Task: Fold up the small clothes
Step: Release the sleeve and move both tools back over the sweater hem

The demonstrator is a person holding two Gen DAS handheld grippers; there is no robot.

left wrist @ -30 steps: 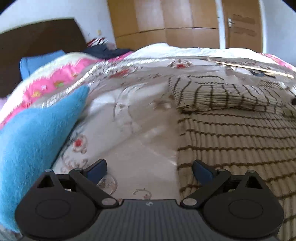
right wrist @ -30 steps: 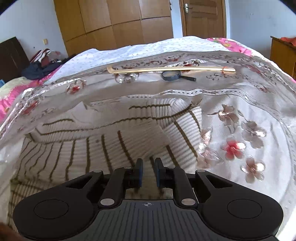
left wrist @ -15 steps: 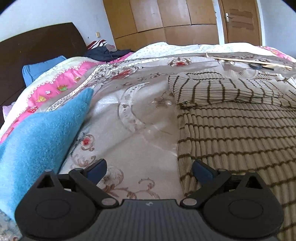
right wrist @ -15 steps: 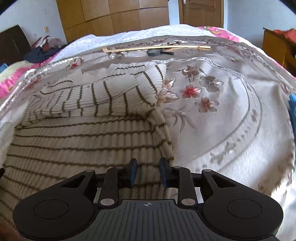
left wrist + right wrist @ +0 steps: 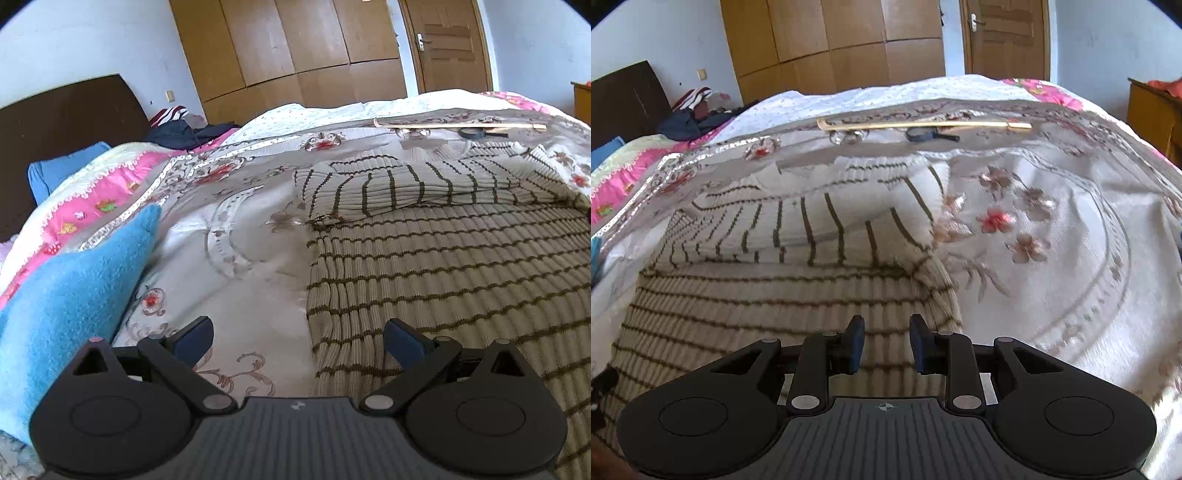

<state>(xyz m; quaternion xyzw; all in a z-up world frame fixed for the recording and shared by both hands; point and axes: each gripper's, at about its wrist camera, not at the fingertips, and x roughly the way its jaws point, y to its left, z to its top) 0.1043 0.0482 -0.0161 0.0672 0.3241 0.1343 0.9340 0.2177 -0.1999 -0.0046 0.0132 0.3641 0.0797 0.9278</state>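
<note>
A beige knitted sweater with dark brown stripes point(image 5: 443, 266) lies flat on the bed, its sleeves folded across the far part point(image 5: 399, 184). My left gripper point(image 5: 297, 338) is wide open and empty, low over the sweater's left edge. In the right wrist view the sweater point(image 5: 768, 295) fills the lower left, with the folded sleeves point(image 5: 831, 221) beyond. My right gripper point(image 5: 886, 341) hangs over the sweater near its right edge, jaws partly open with a clear gap and nothing between them.
A blue fuzzy garment point(image 5: 70, 302) lies at the left on the flowered bedspread point(image 5: 1034, 258). A long wooden stick point(image 5: 923, 125), a dark magnifying glass point(image 5: 923, 136) and dark clothes point(image 5: 184, 133) lie at the far side. A wardrobe and door stand behind.
My right gripper pulled back from the folded sleeve toward the near end of the sweater and its jaws opened somewhat. My left gripper rose and drew back a little, still wide open.
</note>
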